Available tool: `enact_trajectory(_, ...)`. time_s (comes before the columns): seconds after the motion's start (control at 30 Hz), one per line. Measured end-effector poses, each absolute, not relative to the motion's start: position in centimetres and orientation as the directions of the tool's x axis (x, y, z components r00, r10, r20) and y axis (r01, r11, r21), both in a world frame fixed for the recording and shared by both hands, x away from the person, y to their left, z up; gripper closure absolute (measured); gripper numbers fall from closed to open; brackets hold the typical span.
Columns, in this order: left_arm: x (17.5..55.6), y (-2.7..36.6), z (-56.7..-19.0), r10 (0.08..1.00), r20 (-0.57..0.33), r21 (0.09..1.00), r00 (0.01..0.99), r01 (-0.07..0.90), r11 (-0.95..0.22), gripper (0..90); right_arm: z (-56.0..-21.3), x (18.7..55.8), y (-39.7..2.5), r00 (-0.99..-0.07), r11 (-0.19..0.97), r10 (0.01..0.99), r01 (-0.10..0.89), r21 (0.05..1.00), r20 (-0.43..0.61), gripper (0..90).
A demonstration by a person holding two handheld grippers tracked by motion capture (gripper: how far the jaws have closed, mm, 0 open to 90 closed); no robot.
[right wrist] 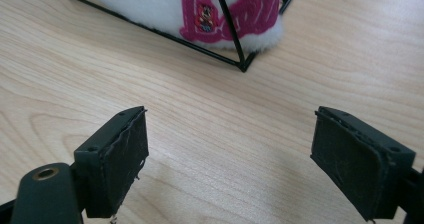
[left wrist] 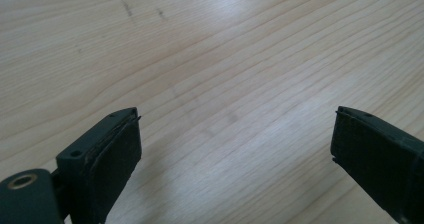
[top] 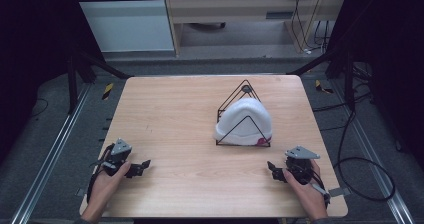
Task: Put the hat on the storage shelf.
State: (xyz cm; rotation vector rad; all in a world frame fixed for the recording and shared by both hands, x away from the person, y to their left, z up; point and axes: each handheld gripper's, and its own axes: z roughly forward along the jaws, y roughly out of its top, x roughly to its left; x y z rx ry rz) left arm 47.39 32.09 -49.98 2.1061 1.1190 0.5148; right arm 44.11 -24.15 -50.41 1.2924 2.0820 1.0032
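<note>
Both grippers rest low near the counter's [top: 165, 109] near edge, each in a hand, well apart from one another. Left gripper [top: 142, 167] has its jaws spread wide with nothing between them; in its own view [left wrist: 235, 149] bare wood grain and a few faint scuffs lie ahead. Right gripper [top: 272, 168] is likewise wide and empty, and in its own view [right wrist: 230, 149] its jaws frame the near corner of the wire stand [right wrist: 243, 64].

Ahead of the right gripper and slightly to its inner side sits a white cap [top: 245, 121] inside the black wire stand [top: 245, 89], a pyramid frame whose tip rises over the cap's far side. The cap's long axis runs roughly from the near side to the far side of the counter, dome upward. A pink embroidered patch [right wrist: 225, 14] faces the right gripper; its lettering is cut off at the top of that view and crossed by a wire, so it cannot be read. How the cap rests in the stand is hidden by its own bulk.

Open wood lies between the two grippers and all around the left one. The right gripper sits near the counter's right edge.
</note>
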Motion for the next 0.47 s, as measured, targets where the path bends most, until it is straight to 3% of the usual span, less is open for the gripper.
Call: enact_trajectory(0.47,47.48,32.57,-50.8,0.851,0.026,0.718,0.524,0.583,-0.38,2.1,-51.25,44.99,-23.97,-0.42,0.283,0.907,0.605,0.744,-0.004,10.8)
